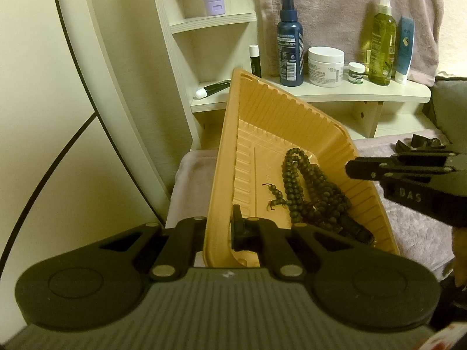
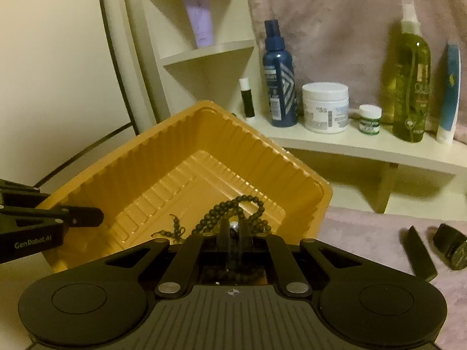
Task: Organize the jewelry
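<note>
An orange ribbed plastic tray (image 1: 230, 134) is tilted up, and my left gripper (image 1: 221, 230) is shut on its near wall. A dark bead necklace (image 1: 309, 186) lies inside it. In the right wrist view the tray (image 2: 262, 157) fills the centre and the necklace (image 2: 233, 208) lies just ahead of my right gripper (image 2: 233, 233), whose fingers stand close together with beads between them. The right gripper also shows from the side in the left wrist view (image 1: 364, 169), and the left gripper shows at the tray's left wall in the right wrist view (image 2: 87, 215).
A cream shelf (image 1: 335, 92) behind the tray holds a blue spray bottle (image 1: 290, 40), a white cream jar (image 1: 325, 65), a green oil bottle (image 1: 381, 46) and tubes. A pink towel (image 2: 364, 233) covers the surface. Two dark objects (image 2: 449, 248) lie on it at right.
</note>
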`<state>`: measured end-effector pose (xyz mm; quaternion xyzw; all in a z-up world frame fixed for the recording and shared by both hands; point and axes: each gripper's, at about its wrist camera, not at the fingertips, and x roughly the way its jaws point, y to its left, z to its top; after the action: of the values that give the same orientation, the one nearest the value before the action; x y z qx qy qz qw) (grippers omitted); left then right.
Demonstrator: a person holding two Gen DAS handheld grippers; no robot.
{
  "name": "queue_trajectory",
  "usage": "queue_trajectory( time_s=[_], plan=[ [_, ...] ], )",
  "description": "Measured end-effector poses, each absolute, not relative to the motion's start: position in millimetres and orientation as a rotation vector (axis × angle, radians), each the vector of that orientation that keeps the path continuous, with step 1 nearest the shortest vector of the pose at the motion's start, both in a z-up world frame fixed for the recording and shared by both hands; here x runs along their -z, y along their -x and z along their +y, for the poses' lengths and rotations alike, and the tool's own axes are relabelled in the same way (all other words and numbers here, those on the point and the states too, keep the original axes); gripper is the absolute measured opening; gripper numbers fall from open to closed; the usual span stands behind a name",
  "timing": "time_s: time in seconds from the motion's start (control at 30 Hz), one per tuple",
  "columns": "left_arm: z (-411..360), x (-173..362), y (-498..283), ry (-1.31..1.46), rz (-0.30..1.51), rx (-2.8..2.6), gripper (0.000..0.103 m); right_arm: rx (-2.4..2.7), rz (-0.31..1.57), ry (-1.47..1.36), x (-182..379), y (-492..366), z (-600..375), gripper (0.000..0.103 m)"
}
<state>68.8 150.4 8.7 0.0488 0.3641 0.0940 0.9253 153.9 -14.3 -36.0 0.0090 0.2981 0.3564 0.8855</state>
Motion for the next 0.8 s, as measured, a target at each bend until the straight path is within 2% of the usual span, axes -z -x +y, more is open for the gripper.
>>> queue_trajectory(
  time_s=[0.13,0.2,0.27,0.3,0.8],
  plan=[
    [150.3,-8.7,-68.8,-0.099,0.747,-0.194,0.004,-0.763,0.623,-0.035,37.4,-154.4,-12.7,0.006],
    [149.9,-8.9,-69.0,-0.1,0.747,-0.193,0.004,-0.761,0.62,-0.053,37.3,-155.5,-15.4,0.015],
    [150.3,-8.7,-68.8,-0.1,0.747,-0.193,0.004,-0.745,0.608,-0.065,36.3,-155.5,-20.3,0.06],
    [149.8,-8.8,-69.1,-0.099,0.747,-0.194,0.004,-0.733,0.599,-0.069,35.8,-155.0,-24.4,0.063],
    [149.9,-8.9,-68.4,-0.095,0.745,-0.193,0.004,-0.503,0.629,-0.078,57.9,-166.4,-111.4,0.064]
  ],
)
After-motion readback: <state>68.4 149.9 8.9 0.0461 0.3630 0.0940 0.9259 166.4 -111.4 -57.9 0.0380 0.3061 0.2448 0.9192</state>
